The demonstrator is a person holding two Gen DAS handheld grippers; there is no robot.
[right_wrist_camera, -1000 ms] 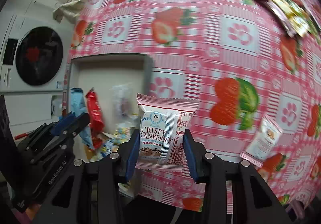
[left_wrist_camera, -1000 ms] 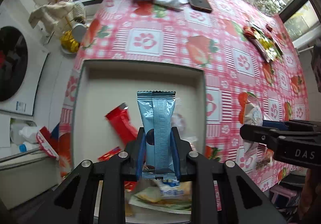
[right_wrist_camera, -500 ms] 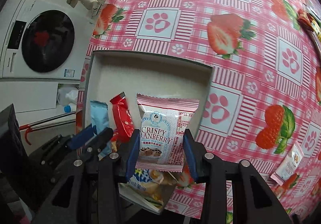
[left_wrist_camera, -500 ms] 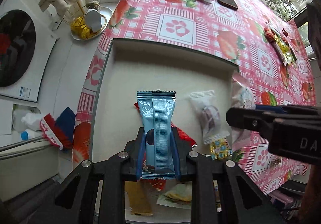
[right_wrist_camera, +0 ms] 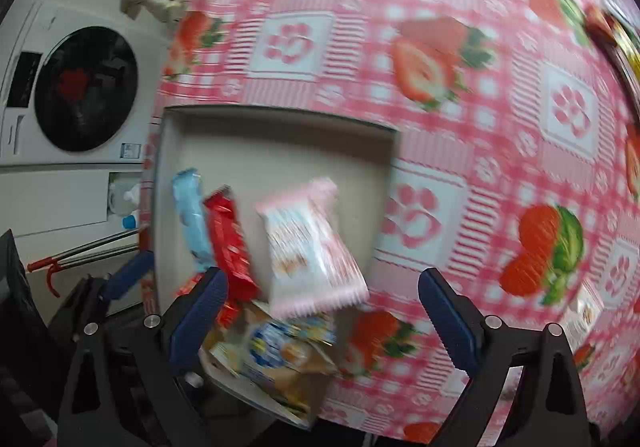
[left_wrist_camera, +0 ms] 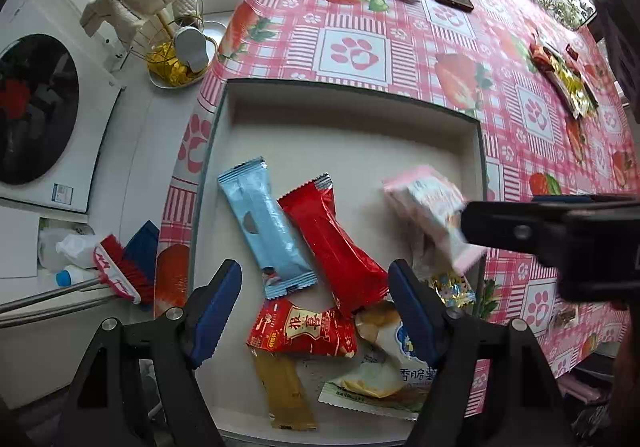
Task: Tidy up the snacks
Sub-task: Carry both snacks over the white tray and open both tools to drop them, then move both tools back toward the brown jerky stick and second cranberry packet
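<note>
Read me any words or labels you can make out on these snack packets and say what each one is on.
"恭喜": red packet at the near end of the tray.
"香脆": partial blue text on the white and yellow packet.
Pink packet: print blurred, unreadable.
Washer sticker: too small to read.

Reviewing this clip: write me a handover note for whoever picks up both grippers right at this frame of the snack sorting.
Left gripper: open, empty, above the near end of the tray.
Right gripper: open, empty; the pink cranberry snack pack is blurred over the tray's right side, so whether it has landed is unclear.
In the tray: light blue wafer pack, red bar pack, red pack with gold lettering, amber stick pack, and several more.
Left: the pile of snacks at the tablecloth's far right and a small pack near the right gripper.
</note>
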